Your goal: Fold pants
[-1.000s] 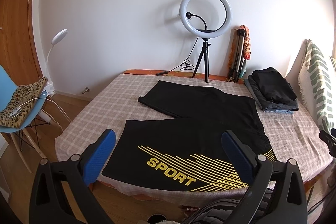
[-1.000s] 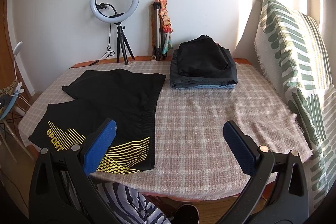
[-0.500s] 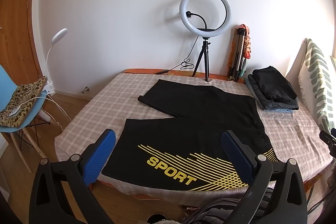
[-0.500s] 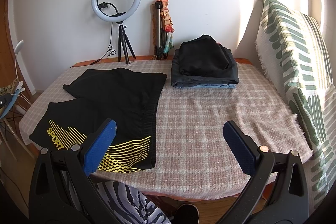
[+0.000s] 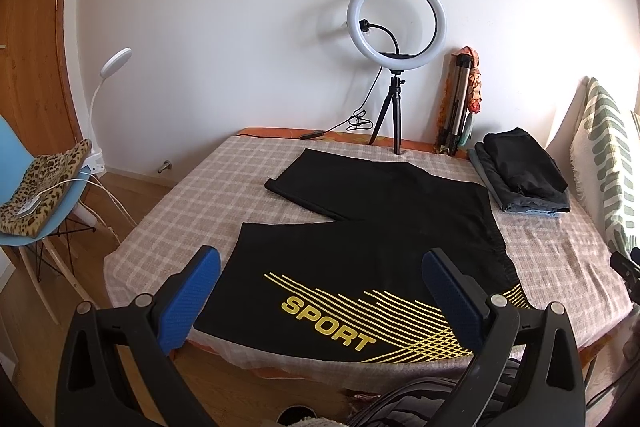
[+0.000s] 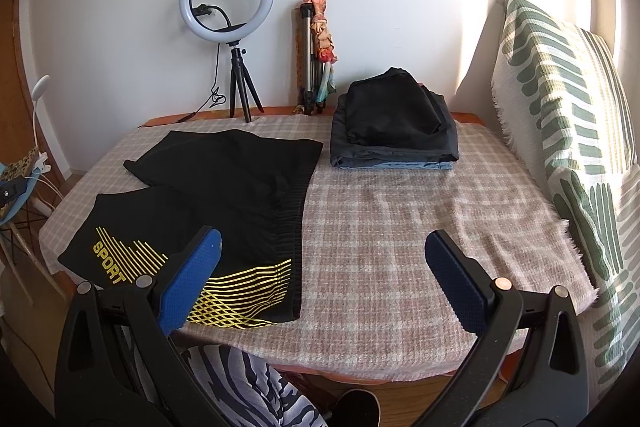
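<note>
- The left gripper [image 5: 320, 291] hangs with its blue pads spread wide and nothing between them, above the near hem of the shorts [image 5: 360, 251].
- The right gripper [image 6: 320, 275] is likewise wide apart and empty, over the waistband end of the shorts [image 6: 224, 203] and the bare cloth just beside it.
- The shorts lie flat and unfolded on the checked cloth [image 6: 400, 227], both legs spread in a V, the near leg showing yellow "SPORT" print, the waistband toward the pile [image 6: 394, 123].
- Step in hand, as I judge it: the approach before the first grasp; no fold is made yet.
- The next move likely calls for both grippers to come down to the shorts' near edge, one at the hem and one at the waistband, pinch only that layer, and carry the near leg over the far one.
- The thin black fabric lies tight on the cloth, so catching the cloth along with it is a risk.
- Beyond the shorts, by the wall, stands a ring light [image 5: 396, 27]; the pile of folded clothes sits right of the shorts.
- Hard to tell: seams and layers vanish in the black fabric, the pads cover part of the near edge, and the table front is cut off by the gripper bodies.
</note>
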